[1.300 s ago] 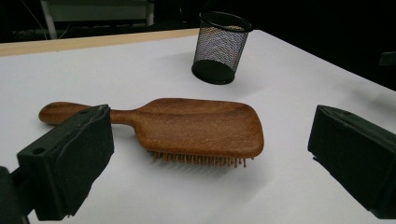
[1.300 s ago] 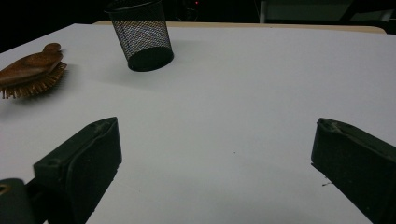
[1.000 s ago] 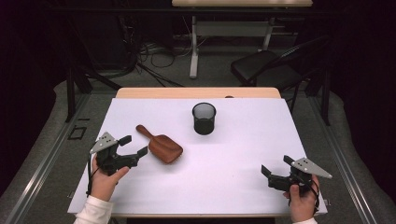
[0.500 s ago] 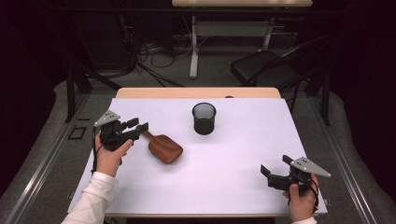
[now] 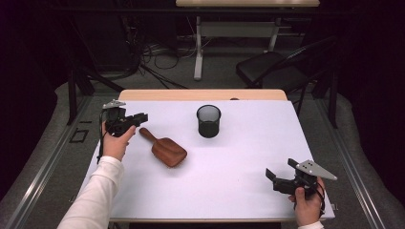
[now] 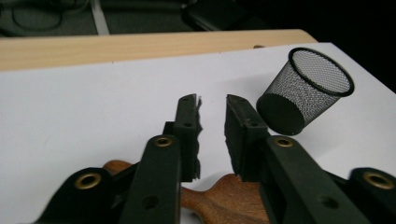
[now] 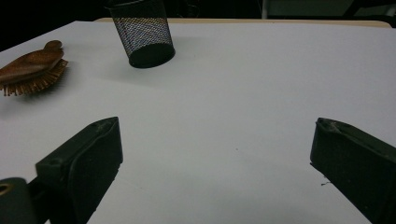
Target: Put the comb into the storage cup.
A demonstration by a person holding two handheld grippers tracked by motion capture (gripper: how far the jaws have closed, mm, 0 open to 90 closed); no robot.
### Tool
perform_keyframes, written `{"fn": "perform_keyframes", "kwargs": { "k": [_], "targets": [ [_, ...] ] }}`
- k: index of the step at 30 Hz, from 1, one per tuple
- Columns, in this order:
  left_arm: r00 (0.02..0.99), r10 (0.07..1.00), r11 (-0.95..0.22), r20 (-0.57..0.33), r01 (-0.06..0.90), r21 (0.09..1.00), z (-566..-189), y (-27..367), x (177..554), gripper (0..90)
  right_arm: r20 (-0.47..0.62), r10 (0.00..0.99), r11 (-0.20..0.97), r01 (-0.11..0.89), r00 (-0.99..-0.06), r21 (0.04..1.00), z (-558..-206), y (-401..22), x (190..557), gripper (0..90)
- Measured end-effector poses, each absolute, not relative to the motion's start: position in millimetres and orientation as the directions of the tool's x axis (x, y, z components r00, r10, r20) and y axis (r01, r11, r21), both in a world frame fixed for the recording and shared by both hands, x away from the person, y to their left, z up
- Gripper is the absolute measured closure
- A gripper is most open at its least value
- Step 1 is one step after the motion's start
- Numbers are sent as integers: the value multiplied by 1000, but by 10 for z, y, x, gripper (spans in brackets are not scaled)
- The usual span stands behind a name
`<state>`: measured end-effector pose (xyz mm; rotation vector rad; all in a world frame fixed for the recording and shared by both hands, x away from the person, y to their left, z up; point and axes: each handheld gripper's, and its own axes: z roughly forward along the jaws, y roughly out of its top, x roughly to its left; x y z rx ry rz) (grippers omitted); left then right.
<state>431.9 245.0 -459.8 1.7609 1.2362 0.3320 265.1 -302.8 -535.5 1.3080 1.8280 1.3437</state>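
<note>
A black mesh pen cup (image 5: 208,121) stands upright on the white surface (image 5: 239,162). Beyond the cup, off the surface's far wooden edge, a dark chair (image 5: 272,69) stands on the floor, with tangled cables (image 5: 143,57) to its left.

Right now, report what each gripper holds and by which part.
Nothing held. Left gripper jaws, just closing, hang empty above the wooden brush handle; right gripper stands open.
</note>
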Motion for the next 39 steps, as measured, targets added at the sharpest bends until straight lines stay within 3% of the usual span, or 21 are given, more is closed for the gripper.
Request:
{"fn": "perform_keyframes", "kwargs": {
  "k": [8,18,39],
  "targets": [
    [396,873,-88,-285,702,707,-4641,2355,4538,894,148,904,32,409,-400,912,-5369,-3032,2661,24],
    [335,894,-93,-298,790,606,-4763,2260,4759,900,152,902,31,410,-405,912,-5383,-3019,2673,25],
    [308,904,-145,-296,874,464,-5173,2126,4962,900,156,898,32,414,-411,910,-5390,-3013,2681,26]
  ]
}}
